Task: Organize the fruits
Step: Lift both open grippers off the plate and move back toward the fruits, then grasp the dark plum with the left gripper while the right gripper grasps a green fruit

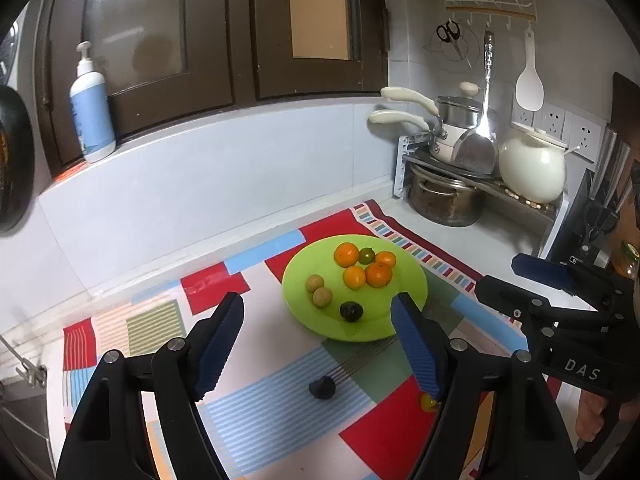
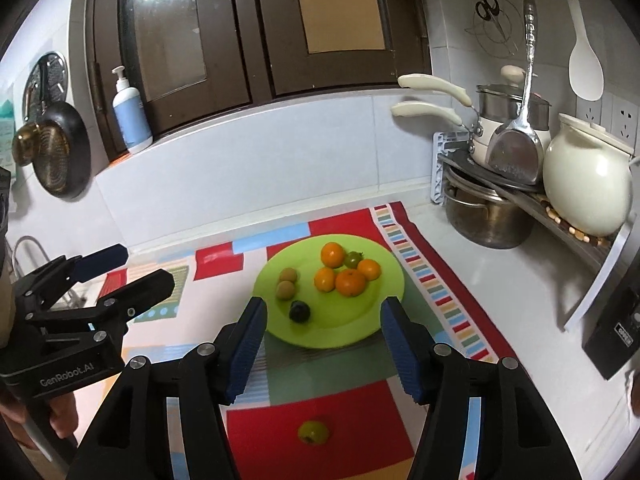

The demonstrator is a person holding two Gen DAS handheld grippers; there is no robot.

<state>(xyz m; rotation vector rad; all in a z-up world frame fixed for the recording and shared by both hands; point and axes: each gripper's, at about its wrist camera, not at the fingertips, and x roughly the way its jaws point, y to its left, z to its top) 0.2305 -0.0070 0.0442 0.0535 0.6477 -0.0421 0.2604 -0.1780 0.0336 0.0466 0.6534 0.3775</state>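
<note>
Both wrist cameras look forward and down toward the green plate (image 1: 354, 330), each framed by its own blue-padded fingers. The left view stands to the plate's left, near it; the right view (image 2: 332, 332) faces it more squarely, seemingly from about as near. Both share the plate, the patterned mat (image 1: 280, 408), and the pot rack (image 2: 520, 196) beyond the plate.

Home kitchen: stacked pots (image 1: 448, 196), hanging spatula (image 2: 516, 136).
</note>
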